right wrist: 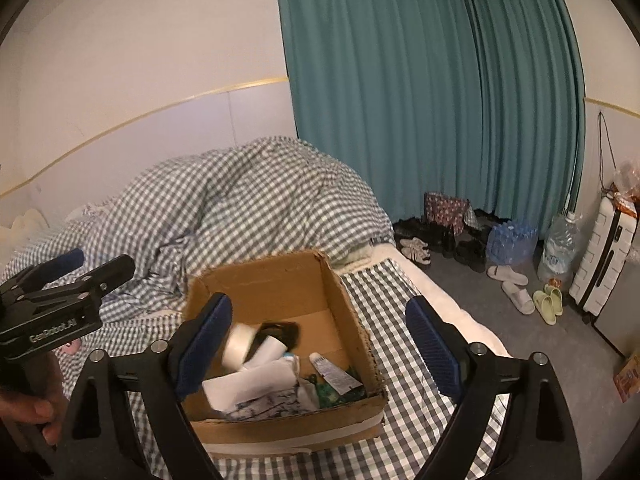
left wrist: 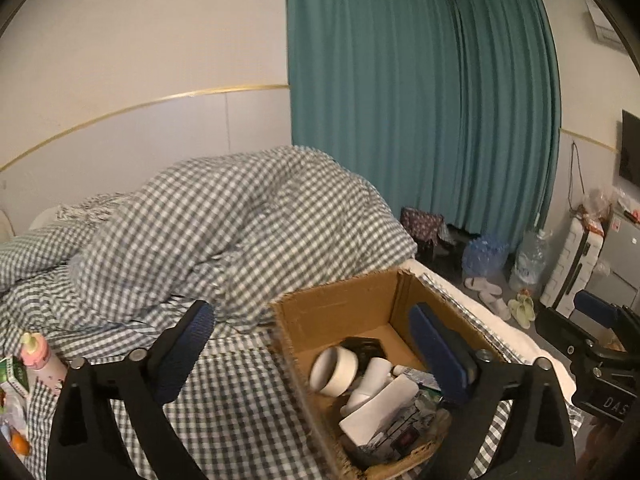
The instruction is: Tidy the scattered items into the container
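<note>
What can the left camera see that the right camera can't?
Only the left wrist view shows the pink bottle and snack packets on the bed's far left, plus the TV.

Only the right wrist view shows the white sneakers and black shoes by the curtain.

Both show the cardboard box holding a white cup, the checked blanket, slippers, suitcase and both open, empty grippers: left, right.

An open brown cardboard box (right wrist: 280,292) sits upright on the checked bed. Inside lie a white cup (left wrist: 334,372) on its side, white tubes (right wrist: 334,372) and a black item (right wrist: 280,332). A pink bottle (left wrist: 38,356) lies apart on the bedding.
</note>
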